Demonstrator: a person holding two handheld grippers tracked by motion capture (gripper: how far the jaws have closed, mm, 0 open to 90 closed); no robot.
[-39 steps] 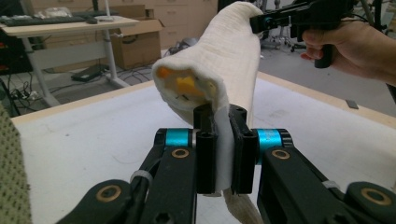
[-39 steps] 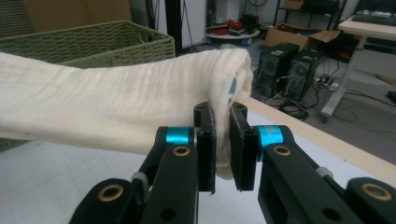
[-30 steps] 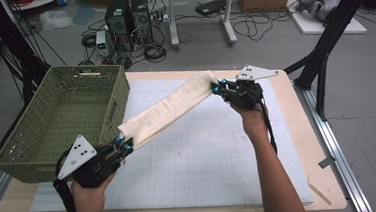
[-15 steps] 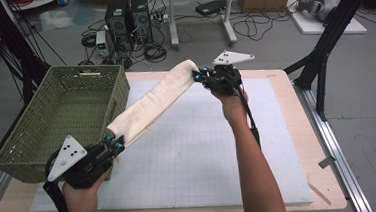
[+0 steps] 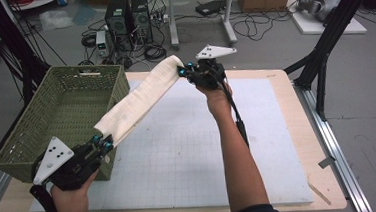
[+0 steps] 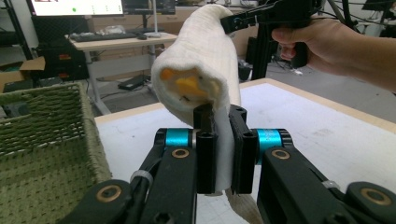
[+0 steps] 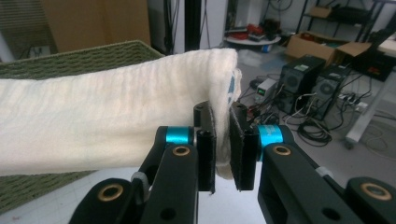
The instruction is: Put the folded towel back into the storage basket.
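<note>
While the left gripper (image 5: 100, 142) sits nearest, at the table's front left corner just beside the basket (image 5: 42, 131), its jaws are pinched tight on one end of the cloth (image 5: 138, 99), with fabric squeezed flat between the black pads. From there the cloth, a cream roll with a fine ribbed weave and an orange patch showing at its open end, stretches in the air up and away across the basket's right rim. At its far end the right gripper (image 5: 183, 70), held up over the back of the white gridded mat (image 5: 189, 156), has its jaws closed on the cloth's edge. The basket is a deep, rectangular one of green woven wicker
</note>
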